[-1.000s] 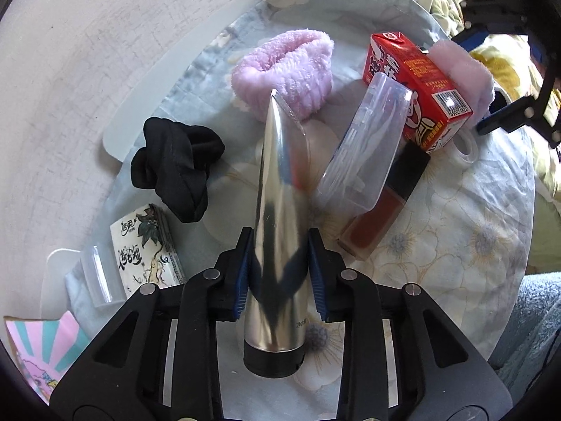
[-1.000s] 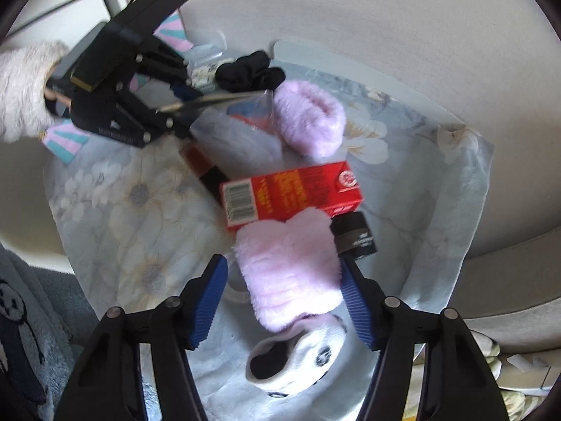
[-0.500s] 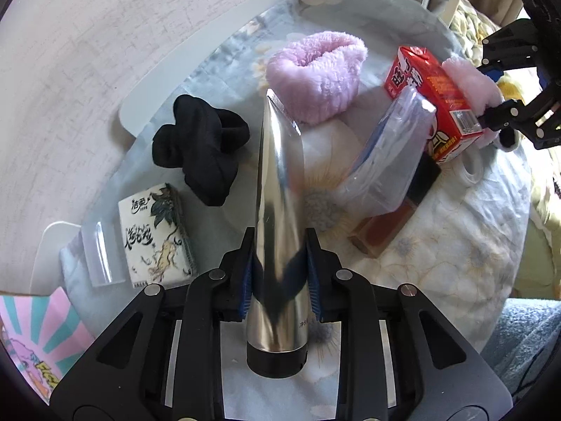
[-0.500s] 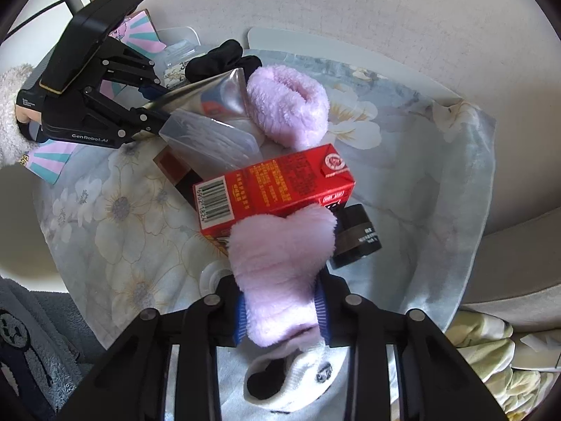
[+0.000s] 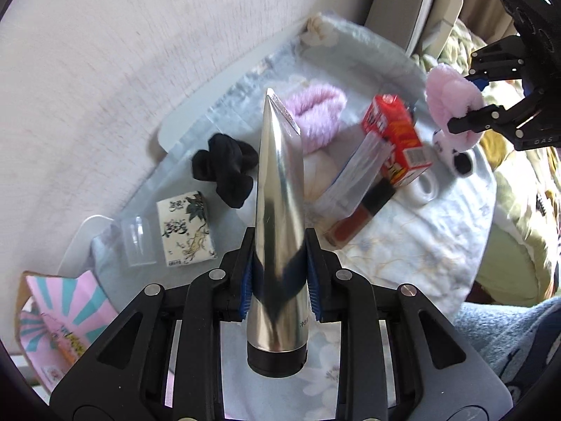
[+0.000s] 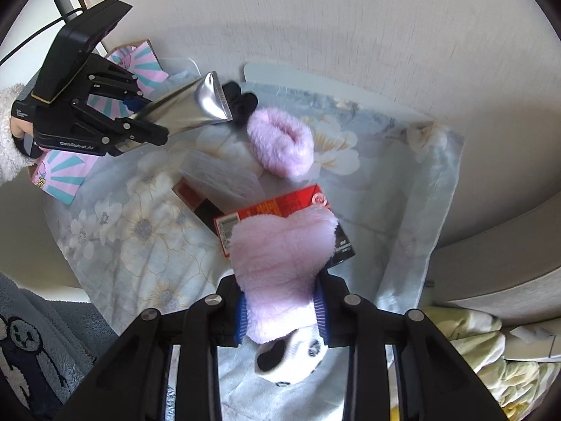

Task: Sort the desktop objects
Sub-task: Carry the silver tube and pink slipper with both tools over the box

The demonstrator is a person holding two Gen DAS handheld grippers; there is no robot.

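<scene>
Two handheld grippers work above a small desk covered by a pale blue floral cloth [image 6: 413, 189], which sits against a white wall.

The left gripper [image 5: 278, 273] has its fingers [image 5: 246, 280] pinching a silver squeeze tube [image 5: 278, 217] near its black cap, with the crimped flat end pointing away from the camera and lifted clear of the cloth. In the right wrist view the same tube [image 6: 189, 108] juts out over the far left part of the desk.

The right gripper [image 6: 282, 310] has its fingers [image 6: 320, 310] pinching a fluffy pink sock [image 6: 280, 256] with a white, black-spotted toe hanging below; the sock is raised over the near right side of the desk.

On the cloth lie a second fluffy pink sock [image 6: 280, 147] near the far edge, a black scrunchie [image 5: 224, 168] beside it, a red carton [image 5: 396, 140] toward the right, a clear plastic case [image 5: 357, 165] leaning on the carton, and a dark red lip gloss bottle [image 5: 361, 210] partly under the case. Near the left edge sit a small white box with ink-style drawings [image 5: 186, 235] and a clear plastic lid [image 5: 138, 242]. A pink and teal striped box [image 5: 59, 315] stands beyond the left edge
</scene>
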